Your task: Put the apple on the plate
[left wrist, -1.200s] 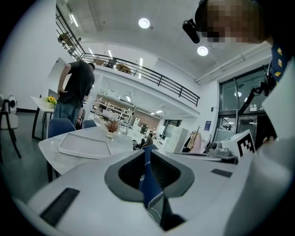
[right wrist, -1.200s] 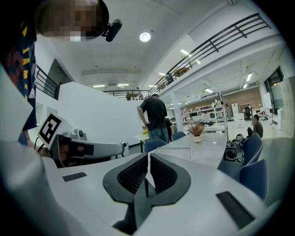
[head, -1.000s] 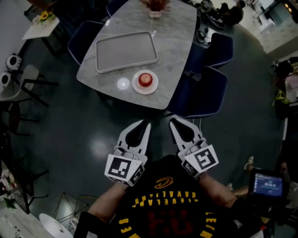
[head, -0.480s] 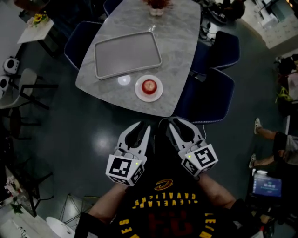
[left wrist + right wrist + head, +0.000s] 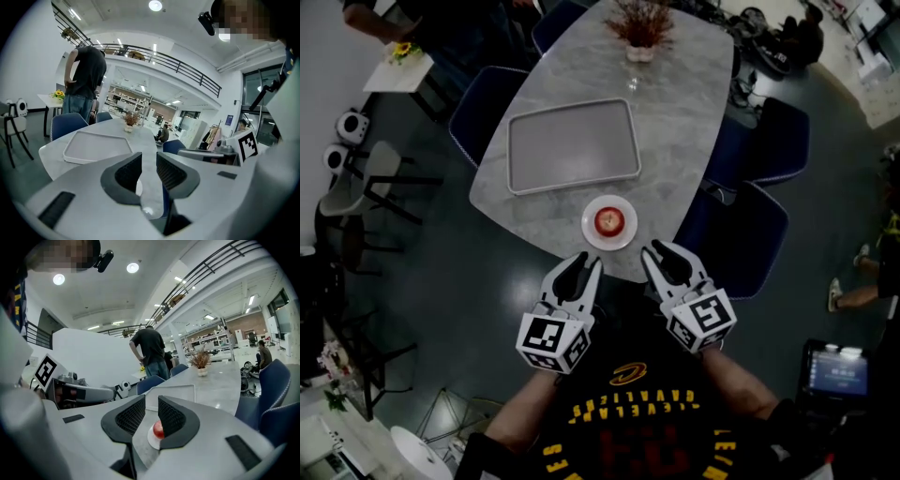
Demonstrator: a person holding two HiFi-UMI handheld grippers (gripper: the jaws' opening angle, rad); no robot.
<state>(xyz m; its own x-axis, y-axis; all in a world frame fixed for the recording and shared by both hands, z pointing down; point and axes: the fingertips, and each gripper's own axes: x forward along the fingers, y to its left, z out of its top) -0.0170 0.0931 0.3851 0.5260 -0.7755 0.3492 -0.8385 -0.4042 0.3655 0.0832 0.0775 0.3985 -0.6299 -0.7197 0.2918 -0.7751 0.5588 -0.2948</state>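
A red apple rests on a small white plate near the front edge of the marble table. Both grippers hang just short of that edge, off the table. My left gripper sits below and left of the plate, jaws a narrow gap apart, holding nothing. My right gripper is below and right of the plate, also slightly open and empty. In the right gripper view the apple and plate show between the right gripper's jaws. The left gripper points at the table.
An empty grey tray lies behind the plate. A vase of dried plants stands at the far end. Blue chairs ring the table. A person stands by a small side table at far left.
The table, plate and apple have come closer to both grippers, from well ahead to just in front of the fingertips. The apple stays on the plate; both grippers keep their pose.
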